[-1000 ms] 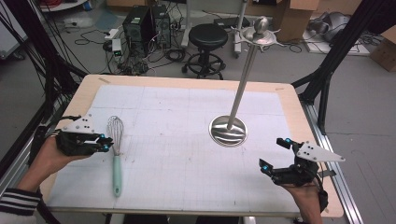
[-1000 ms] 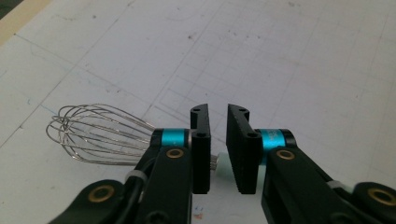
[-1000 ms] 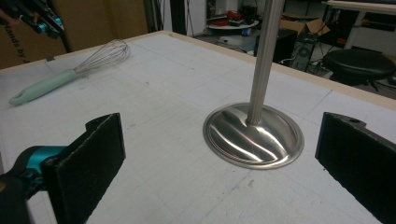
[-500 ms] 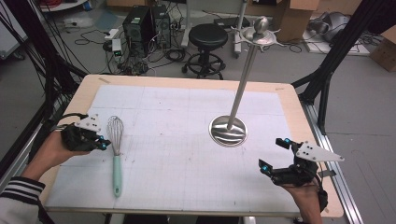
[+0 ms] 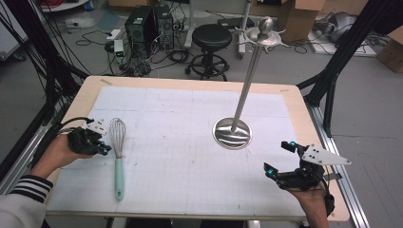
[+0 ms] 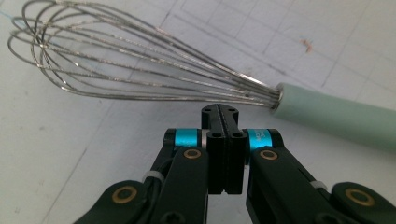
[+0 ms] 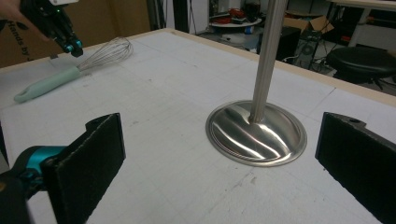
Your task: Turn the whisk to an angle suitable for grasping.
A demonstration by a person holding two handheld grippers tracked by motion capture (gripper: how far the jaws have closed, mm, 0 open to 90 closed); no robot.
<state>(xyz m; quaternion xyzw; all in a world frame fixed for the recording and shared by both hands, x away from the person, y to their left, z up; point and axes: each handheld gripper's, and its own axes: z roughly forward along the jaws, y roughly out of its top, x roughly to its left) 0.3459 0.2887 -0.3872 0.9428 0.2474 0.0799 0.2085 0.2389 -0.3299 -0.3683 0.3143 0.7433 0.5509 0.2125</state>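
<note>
Whisk lies on the desk's white grid sheet by the left gripper, fingers clenched on nothing, right gripper fingers released, cables and stool on the floor behind.

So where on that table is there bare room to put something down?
The widest bare stretch lies between the whisk and the metal stand, running to the far edge. The near strip between both claws is free too. It is crowded only where the left claw meets the whisk.
</note>
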